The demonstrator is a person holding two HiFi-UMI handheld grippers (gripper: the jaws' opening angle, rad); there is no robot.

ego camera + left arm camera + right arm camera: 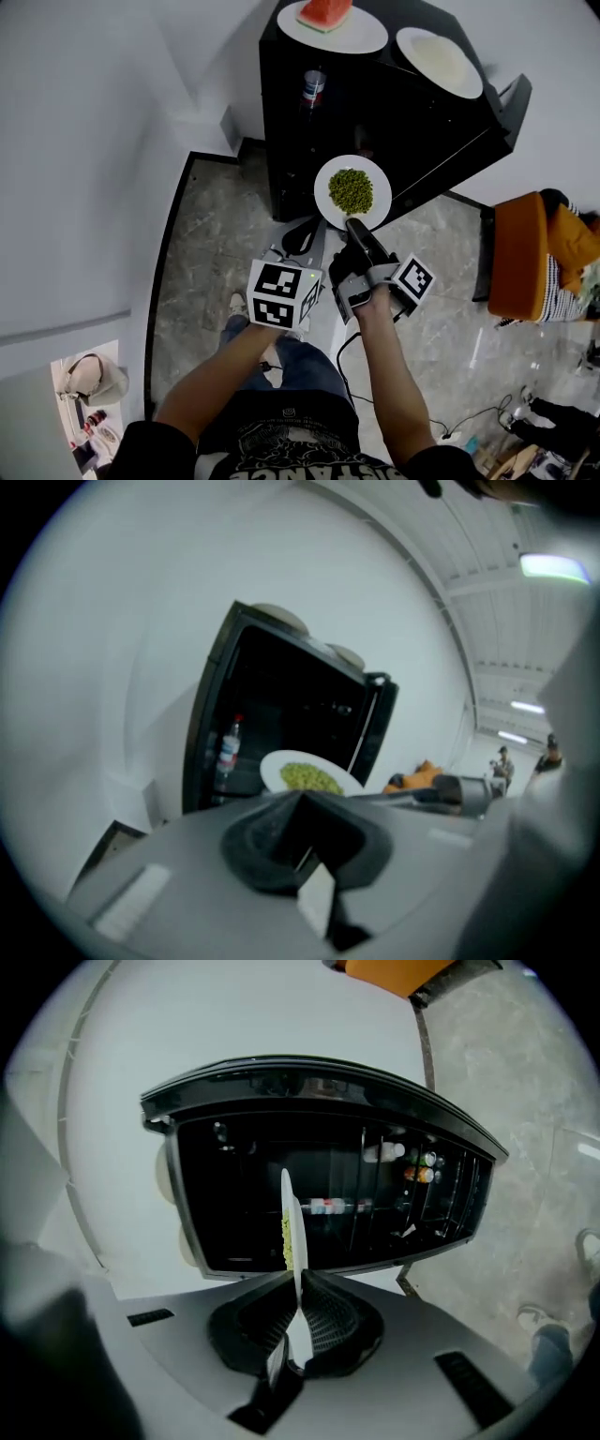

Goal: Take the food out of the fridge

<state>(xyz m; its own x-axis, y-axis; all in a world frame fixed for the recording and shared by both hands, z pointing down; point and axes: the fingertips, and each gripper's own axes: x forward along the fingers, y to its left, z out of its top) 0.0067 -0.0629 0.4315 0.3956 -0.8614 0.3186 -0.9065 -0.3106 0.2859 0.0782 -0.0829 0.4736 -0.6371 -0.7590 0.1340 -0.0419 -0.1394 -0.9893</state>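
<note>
A white plate of green peas point(352, 192) hangs level in front of the open black fridge point(375, 103). My right gripper point(354, 225) is shut on the plate's near rim. In the right gripper view the plate point(291, 1232) stands edge-on between the jaws point(295, 1283). My left gripper point(302, 234) sits just left of it, below the plate's edge. Its jaws point(300, 799) meet with nothing between them, and the peas plate point(305, 775) shows just beyond. A bottle point(313, 89) stands inside the fridge at the left.
On top of the fridge are a plate with a watermelon slice point(328, 19) and a second white plate point(439, 61). The fridge door point(469, 141) swings open to the right. An orange chair point(520, 253) stands further right. White walls close the left side.
</note>
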